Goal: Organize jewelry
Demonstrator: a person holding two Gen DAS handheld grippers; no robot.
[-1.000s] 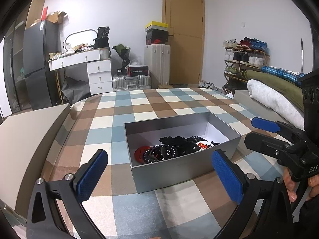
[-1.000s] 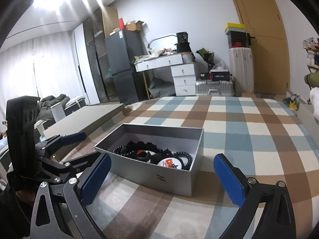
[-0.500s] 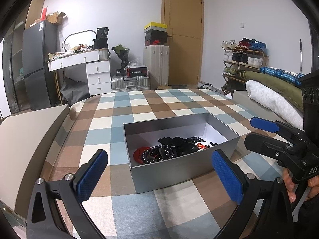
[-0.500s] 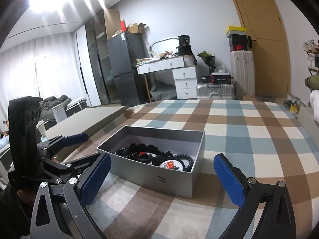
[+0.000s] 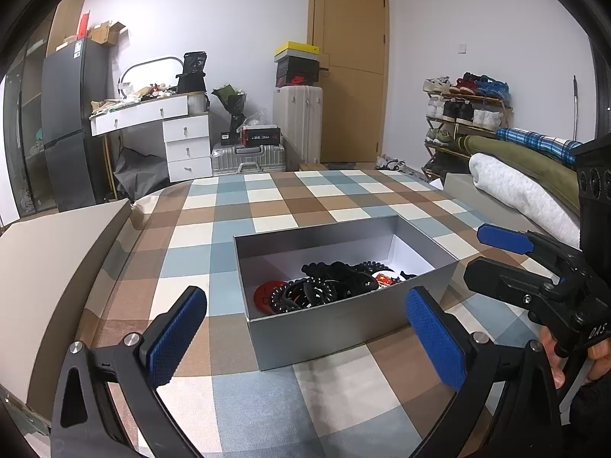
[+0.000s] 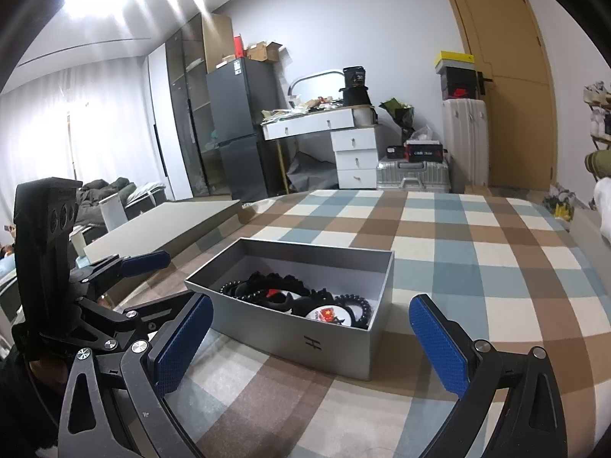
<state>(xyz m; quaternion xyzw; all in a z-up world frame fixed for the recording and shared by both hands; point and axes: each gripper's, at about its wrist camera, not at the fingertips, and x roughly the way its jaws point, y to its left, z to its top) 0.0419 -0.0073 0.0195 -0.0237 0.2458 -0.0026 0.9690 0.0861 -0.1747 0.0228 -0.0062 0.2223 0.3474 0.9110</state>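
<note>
A grey open box sits on the checked cloth. Inside lies a tangle of black bracelets and hair ties, with a red round piece and a small badge with a red flag. My left gripper is open, its blue pads straddling the box's near wall from in front. My right gripper is open too, hovering before the box's long side. Each gripper shows in the other's view: the right gripper beside the box's right end, the left gripper at the box's left.
The checked cloth covers a wide surface. A flat grey lid or board lies at its left edge. Folded blankets pile at the right. A hand holds the right gripper. Dresser, suitcases and door stand behind.
Both cameras have tilted or risen slightly, so the box sits a little lower in each view. Both grippers stay open and nothing in the box has moved.
</note>
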